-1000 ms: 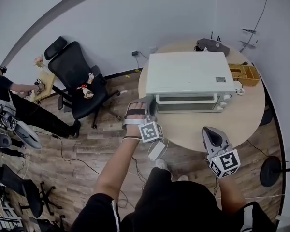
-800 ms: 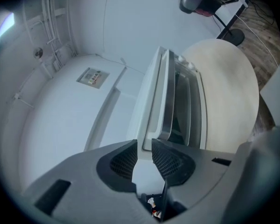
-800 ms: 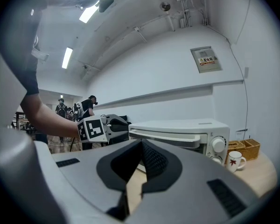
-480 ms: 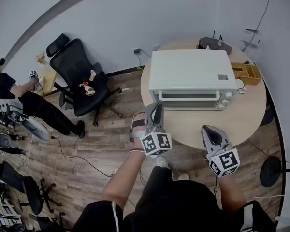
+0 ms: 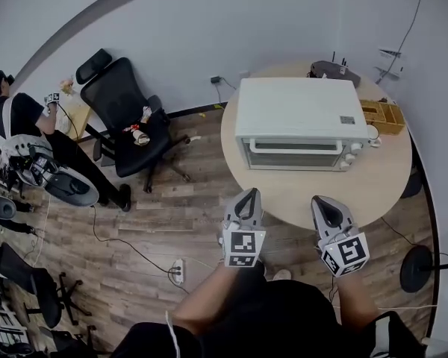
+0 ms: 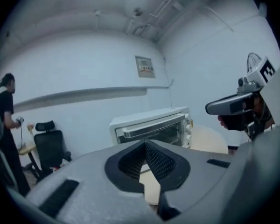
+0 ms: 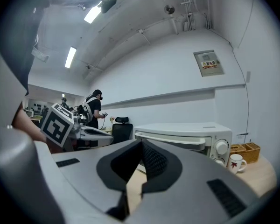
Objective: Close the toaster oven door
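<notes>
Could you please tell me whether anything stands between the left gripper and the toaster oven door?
Nothing visible does. Only bare table lies between the shut left gripper and the toaster oven door, which already looks closed.

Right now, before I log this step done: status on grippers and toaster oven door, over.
Left gripper shut, empty; right gripper shut, empty. Both short of the toaster oven; door closed. Nothing in the way.
</notes>
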